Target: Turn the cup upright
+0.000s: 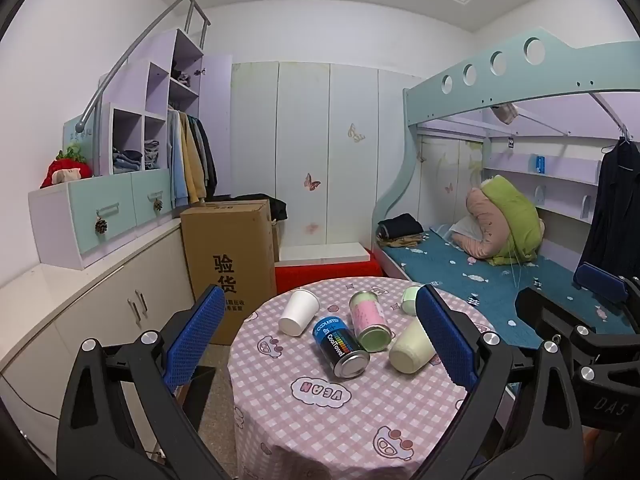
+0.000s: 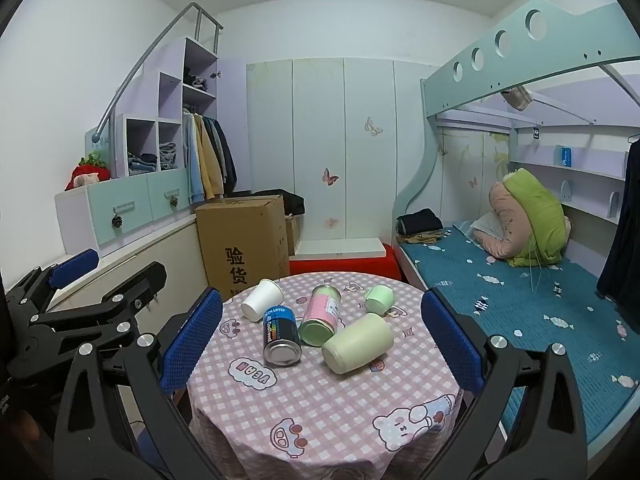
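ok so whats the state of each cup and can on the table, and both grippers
white paper cup: on its side
CoolTowel can: on its side
pink and green can: on its side
large pale green cup: on its side
small green cup: tipped over
left gripper: open, holding nothing
right gripper: open, holding nothing

Your right gripper (image 2: 320,344): fingers (image 2: 190,340) spread wide, holding nothing.
Between your fingers: pale green cup (image 2: 357,343) lying sideways on the counter (image 2: 320,408).
Just beyond: dark can (image 2: 281,336), pink tin (image 2: 321,314).
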Action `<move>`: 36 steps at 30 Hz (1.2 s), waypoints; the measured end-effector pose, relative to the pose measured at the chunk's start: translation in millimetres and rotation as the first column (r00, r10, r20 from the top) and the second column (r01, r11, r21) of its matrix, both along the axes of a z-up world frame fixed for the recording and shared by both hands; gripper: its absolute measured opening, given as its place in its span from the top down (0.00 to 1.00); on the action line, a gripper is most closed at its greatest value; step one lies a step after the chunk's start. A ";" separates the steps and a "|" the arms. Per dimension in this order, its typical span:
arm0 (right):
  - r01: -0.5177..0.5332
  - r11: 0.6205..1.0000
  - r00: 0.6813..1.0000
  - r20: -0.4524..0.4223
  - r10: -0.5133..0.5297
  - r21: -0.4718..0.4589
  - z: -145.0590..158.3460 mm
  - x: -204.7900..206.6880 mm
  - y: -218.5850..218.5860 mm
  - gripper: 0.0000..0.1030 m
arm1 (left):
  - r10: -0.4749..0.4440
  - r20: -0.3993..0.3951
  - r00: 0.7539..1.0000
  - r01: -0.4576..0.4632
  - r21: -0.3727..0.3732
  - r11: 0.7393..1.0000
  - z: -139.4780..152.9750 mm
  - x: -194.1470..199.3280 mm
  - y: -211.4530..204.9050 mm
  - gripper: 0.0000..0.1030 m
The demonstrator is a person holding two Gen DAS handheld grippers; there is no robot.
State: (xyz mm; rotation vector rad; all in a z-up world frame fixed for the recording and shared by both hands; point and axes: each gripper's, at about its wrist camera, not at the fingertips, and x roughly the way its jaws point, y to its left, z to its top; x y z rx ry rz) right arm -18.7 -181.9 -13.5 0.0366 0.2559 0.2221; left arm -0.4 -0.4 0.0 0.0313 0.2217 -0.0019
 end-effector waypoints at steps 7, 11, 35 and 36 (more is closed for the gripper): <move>0.000 1.000 1.000 -0.001 0.000 -0.003 0.3 0.2 0.0 0.06 | 0.000 -0.005 1.000 0.000 -0.003 1.000 0.0 0.3 0.2 0.06; 0.001 1.000 1.000 -0.002 -0.001 0.001 0.3 0.1 -1.0 0.06 | -0.001 -0.006 1.000 0.001 -0.002 1.000 0.1 0.3 0.1 0.06; 0.005 1.000 1.000 -0.017 -0.005 -0.002 -1.3 4.3 1.6 0.06 | -0.004 -0.021 1.000 0.004 -0.005 1.000 -10.1 8.4 2.0 0.06; 0.005 1.000 1.000 -0.017 -0.005 -0.002 -1.2 4.3 1.5 0.06 | -0.004 -0.021 1.000 0.004 -0.005 1.000 -10.3 8.4 2.1 0.06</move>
